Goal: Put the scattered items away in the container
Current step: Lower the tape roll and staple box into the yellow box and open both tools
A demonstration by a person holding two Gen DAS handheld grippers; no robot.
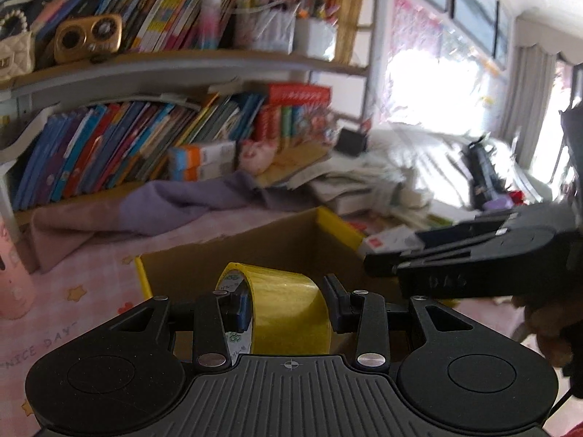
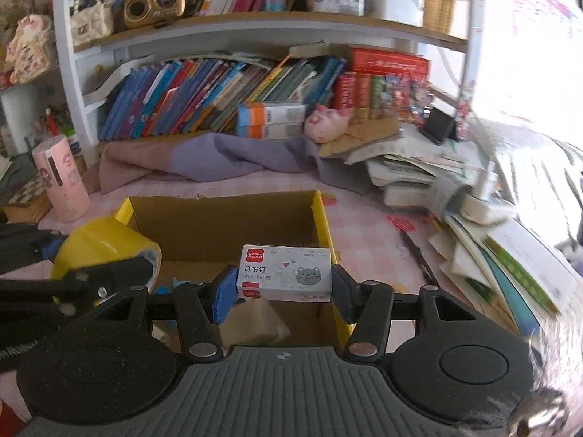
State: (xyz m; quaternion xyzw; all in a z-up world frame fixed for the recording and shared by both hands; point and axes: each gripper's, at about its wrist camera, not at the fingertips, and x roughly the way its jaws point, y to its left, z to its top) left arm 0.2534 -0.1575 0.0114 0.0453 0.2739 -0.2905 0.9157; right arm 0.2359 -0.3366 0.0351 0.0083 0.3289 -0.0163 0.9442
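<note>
Left claw [image 1: 288,304] clamping yellow tape roll [image 1: 288,309], right claw [image 2: 282,287] gripping staples box [image 2: 286,273], both above cardboard box [image 2: 226,218]

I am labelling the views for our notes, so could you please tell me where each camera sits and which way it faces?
Left wrist: sits on the left gripper, looks forward and down past its yellow tape roll into the cardboard box toward the bookshelf; the right gripper and a hand show at the right.
Right wrist: sits on the right gripper, looks over its staple box into the same box; the left gripper enters at the left.
Shared: box, tape, staple box, bookshelf.
</note>
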